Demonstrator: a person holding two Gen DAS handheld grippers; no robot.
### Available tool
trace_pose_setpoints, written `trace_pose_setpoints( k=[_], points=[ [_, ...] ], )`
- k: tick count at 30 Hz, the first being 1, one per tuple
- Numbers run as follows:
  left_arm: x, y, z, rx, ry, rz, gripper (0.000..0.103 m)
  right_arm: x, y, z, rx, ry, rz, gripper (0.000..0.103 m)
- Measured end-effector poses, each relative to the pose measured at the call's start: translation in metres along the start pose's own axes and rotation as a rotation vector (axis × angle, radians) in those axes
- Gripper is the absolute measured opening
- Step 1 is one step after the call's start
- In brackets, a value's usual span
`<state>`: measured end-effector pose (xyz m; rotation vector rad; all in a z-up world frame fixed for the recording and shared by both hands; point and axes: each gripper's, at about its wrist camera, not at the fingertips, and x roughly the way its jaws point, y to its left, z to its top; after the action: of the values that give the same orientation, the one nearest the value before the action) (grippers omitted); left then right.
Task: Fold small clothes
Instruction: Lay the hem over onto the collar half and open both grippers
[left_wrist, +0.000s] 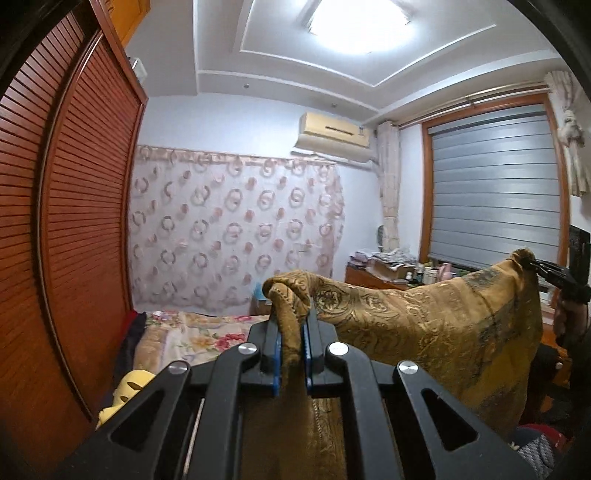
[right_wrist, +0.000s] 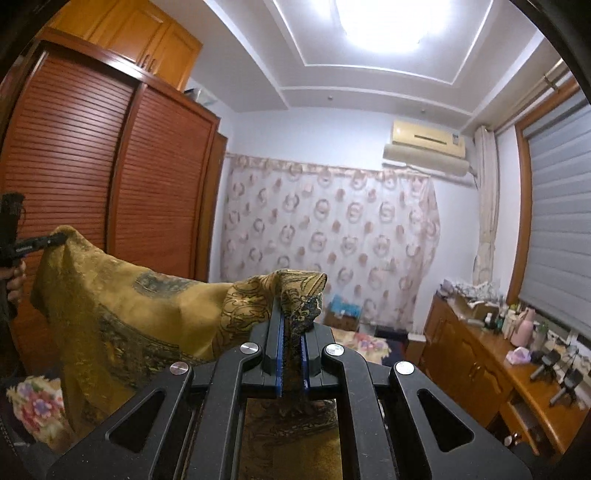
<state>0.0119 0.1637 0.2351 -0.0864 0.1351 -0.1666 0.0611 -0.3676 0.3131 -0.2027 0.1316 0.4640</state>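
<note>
Your left gripper's fingers (left_wrist: 271, 350) pinch one corner of the gold patterned cloth (left_wrist: 424, 321), and your right gripper's fingers (right_wrist: 308, 354) pinch the opposite corner, both pressed tight on bunched fabric. The cloth hangs stretched between the two grippers, well above the floral bed (left_wrist: 192, 332), sagging a little in the middle. To fold it cleanly, I'd judge you should keep both corners level and draw them apart until the top edge runs straight, then lower the cloth flat onto the bed beyond, below the patterned curtain (left_wrist: 236, 229).
</note>
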Motion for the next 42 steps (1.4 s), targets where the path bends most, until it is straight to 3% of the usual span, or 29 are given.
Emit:
trace_pose_setpoints(
  k=[4,7,8,11,14,15,22,31,38,42],
  points=[
    [0.056,0.013,-0.008,0.01,0.041,0.061,0.008,0.048,-0.008,0.001,0.001,0.065,-0.029,0.004],
    [0.112,0.023,-0.032,0.031,0.102,0.106,0.019,0.11,-0.016,-0.02,0.02,0.144,-0.077,0.006],
    [0.139,0.031,-0.048,0.034,0.147,0.127,0.021,0.138,-0.019,-0.035,0.028,0.195,-0.097,0.007],
    [0.192,0.047,-0.094,0.012,0.31,0.147,0.025,0.213,-0.029,-0.09,0.056,0.354,-0.139,0.023],
    [0.206,0.05,-0.132,-0.003,0.388,0.132,0.029,0.26,-0.04,-0.149,0.089,0.493,-0.183,0.025],
    [0.207,0.051,-0.146,0.003,0.408,0.131,0.035,0.265,-0.042,-0.165,0.108,0.517,-0.171,0.025],
    [0.195,0.036,-0.196,0.003,0.497,0.087,0.05,0.251,-0.032,-0.221,0.133,0.589,-0.1,0.029],
    [0.168,0.014,-0.247,-0.024,0.591,0.055,0.05,0.205,-0.014,-0.274,0.172,0.641,-0.037,0.03],
    [0.173,0.003,-0.29,-0.024,0.679,0.029,0.05,0.17,-0.021,-0.331,0.241,0.729,-0.046,0.03],
    [0.175,-0.001,-0.304,-0.017,0.7,0.032,0.05,0.156,-0.023,-0.342,0.282,0.749,-0.036,0.03]
  ],
)
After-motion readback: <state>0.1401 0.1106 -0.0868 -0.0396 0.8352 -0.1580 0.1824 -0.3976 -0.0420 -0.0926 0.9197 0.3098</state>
